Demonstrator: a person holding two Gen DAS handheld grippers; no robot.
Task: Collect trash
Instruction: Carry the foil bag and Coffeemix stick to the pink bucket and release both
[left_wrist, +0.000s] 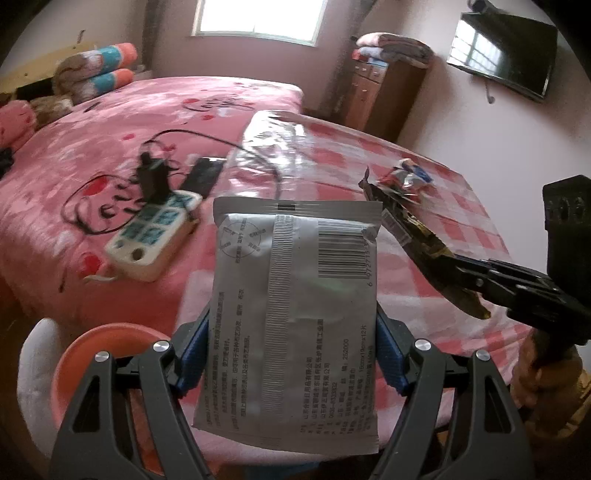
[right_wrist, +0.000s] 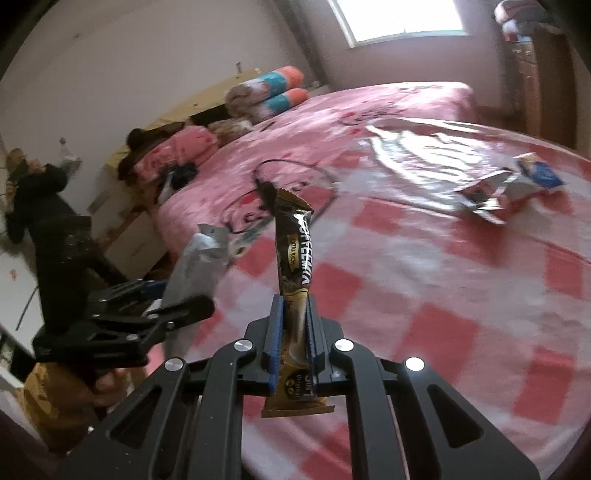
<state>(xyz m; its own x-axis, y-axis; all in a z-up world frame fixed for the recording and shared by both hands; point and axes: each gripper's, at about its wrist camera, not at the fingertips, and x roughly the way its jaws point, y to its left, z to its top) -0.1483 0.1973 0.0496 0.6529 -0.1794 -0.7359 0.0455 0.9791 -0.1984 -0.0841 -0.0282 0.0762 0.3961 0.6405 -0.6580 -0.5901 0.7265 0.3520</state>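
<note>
My left gripper (left_wrist: 293, 332) is shut on a flat silver wet-wipe packet (left_wrist: 295, 295), held upright by its two side edges over the near rim of the checked table (left_wrist: 461, 229). My right gripper (right_wrist: 294, 328) is shut on a slim brown-and-gold coffee stick sachet (right_wrist: 293, 251), which stands up between the blue pads (right_wrist: 277, 332). In the left wrist view that sachet (left_wrist: 417, 240) and the right gripper (left_wrist: 469, 269) hang at the right. The right wrist view shows the left gripper (right_wrist: 177, 295) with the silver packet (right_wrist: 203, 258) at the left. Crumpled wrappers (right_wrist: 517, 184) (left_wrist: 404, 179) lie on the table's far side.
An orange bowl or bin (left_wrist: 99, 354) sits below my left gripper, beside something white. On the pink bed (left_wrist: 110, 122) lie a power strip (left_wrist: 155, 232), a plugged charger with black cable, and a phone (left_wrist: 203, 177). A clear plastic sheet (right_wrist: 424, 147) covers the table's far part.
</note>
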